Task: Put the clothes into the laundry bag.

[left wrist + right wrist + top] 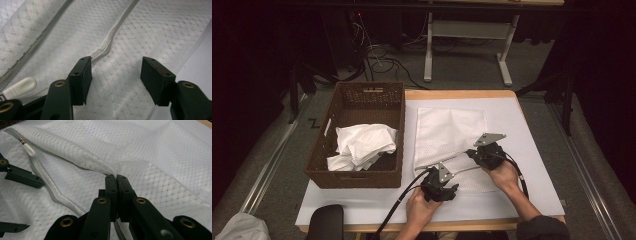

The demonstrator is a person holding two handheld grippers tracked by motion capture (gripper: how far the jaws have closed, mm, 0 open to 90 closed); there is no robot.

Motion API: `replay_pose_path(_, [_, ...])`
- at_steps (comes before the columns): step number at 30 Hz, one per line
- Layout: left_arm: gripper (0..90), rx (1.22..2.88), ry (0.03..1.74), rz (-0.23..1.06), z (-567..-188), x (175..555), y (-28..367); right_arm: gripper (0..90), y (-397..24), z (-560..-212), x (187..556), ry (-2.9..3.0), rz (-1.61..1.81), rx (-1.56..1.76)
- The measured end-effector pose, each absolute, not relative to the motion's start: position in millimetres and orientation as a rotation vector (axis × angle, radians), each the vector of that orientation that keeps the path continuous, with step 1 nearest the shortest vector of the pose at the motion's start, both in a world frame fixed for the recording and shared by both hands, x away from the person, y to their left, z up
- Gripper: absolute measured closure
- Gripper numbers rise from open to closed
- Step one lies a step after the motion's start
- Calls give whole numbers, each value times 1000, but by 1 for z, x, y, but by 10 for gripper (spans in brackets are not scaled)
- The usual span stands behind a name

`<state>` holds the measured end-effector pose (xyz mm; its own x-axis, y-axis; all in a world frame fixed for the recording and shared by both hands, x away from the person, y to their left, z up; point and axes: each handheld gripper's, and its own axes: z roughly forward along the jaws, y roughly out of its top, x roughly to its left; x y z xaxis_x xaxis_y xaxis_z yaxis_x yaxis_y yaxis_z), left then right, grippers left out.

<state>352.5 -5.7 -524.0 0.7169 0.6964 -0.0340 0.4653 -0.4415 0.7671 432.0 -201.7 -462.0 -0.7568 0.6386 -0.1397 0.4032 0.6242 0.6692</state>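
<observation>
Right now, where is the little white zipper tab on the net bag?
The zipper tab lies on the mesh bag near its front-left corner, beside the left gripper, right of the basket.

The mesh bag's [447,132] near edge hides behind both grippers; zipper pull [20,87] cut off.

1. We see the high view dim, its surroundings nearly black, while the white table [532,150] catches soft overhead light.
2. Our gripper views look evenly lit, without glare.
3. Near jaws blur slightly; shadows stay faint.
</observation>
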Motion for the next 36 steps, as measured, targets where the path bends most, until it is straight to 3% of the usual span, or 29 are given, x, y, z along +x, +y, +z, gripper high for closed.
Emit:
replay_pose_path(12, [429,2116,886,375,-524,352,-6,896,-211,-436,432,2470,964,873])
replay_pose_path(36, [422,2120,884,385,-524,352,-6,896,-206,-418,444,2554,1038,896])
